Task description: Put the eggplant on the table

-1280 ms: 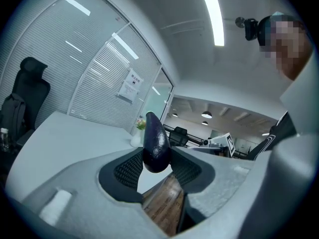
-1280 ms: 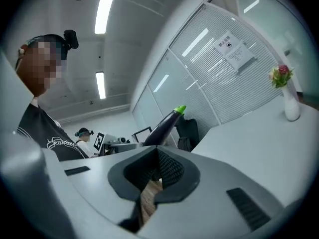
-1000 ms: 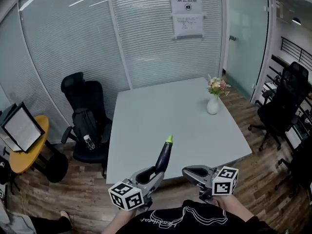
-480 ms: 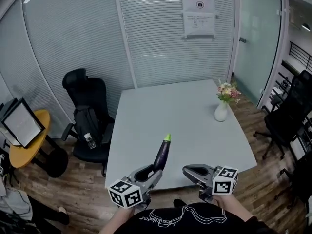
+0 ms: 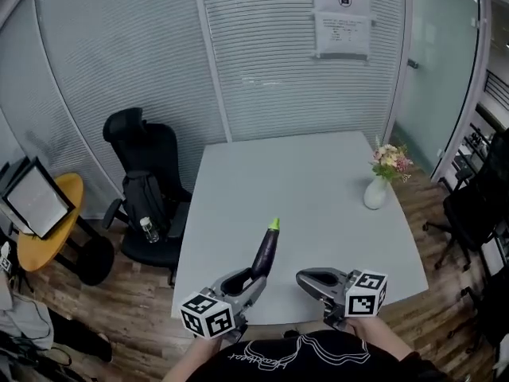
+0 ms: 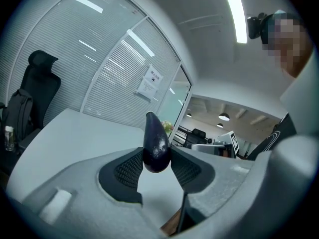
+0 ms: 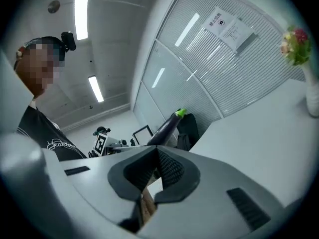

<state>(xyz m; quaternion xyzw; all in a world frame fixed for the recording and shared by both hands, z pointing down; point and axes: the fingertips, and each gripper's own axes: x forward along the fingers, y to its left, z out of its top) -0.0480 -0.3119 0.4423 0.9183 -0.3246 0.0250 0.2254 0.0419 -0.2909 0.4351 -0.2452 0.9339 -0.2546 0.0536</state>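
Observation:
A dark purple eggplant (image 5: pixel 266 250) with a green stem tip stands nearly upright in my left gripper (image 5: pixel 256 275), which is shut on its lower end. In the left gripper view the ribbed pads (image 6: pixel 128 169) press on the eggplant (image 6: pixel 155 142) from both sides. The eggplant hangs over the near edge of the pale grey table (image 5: pixel 318 173). My right gripper (image 5: pixel 305 277) is shut and holds nothing, level beside the left one. In the right gripper view, the right gripper (image 7: pixel 156 164) has its pads together, with the eggplant (image 7: pixel 167 127) showing beyond them.
A white vase with flowers (image 5: pixel 377 191) stands at the table's right side. A black office chair with a bag and bottle (image 5: pixel 147 193) stands left of the table, and a yellow round table (image 5: pixel 41 233) farther left. Frosted glass walls lie behind.
Both grippers and the eggplant have come forward to the table's near edge. The table and vase have slid right in the head view. The grip on the eggplant is unchanged.

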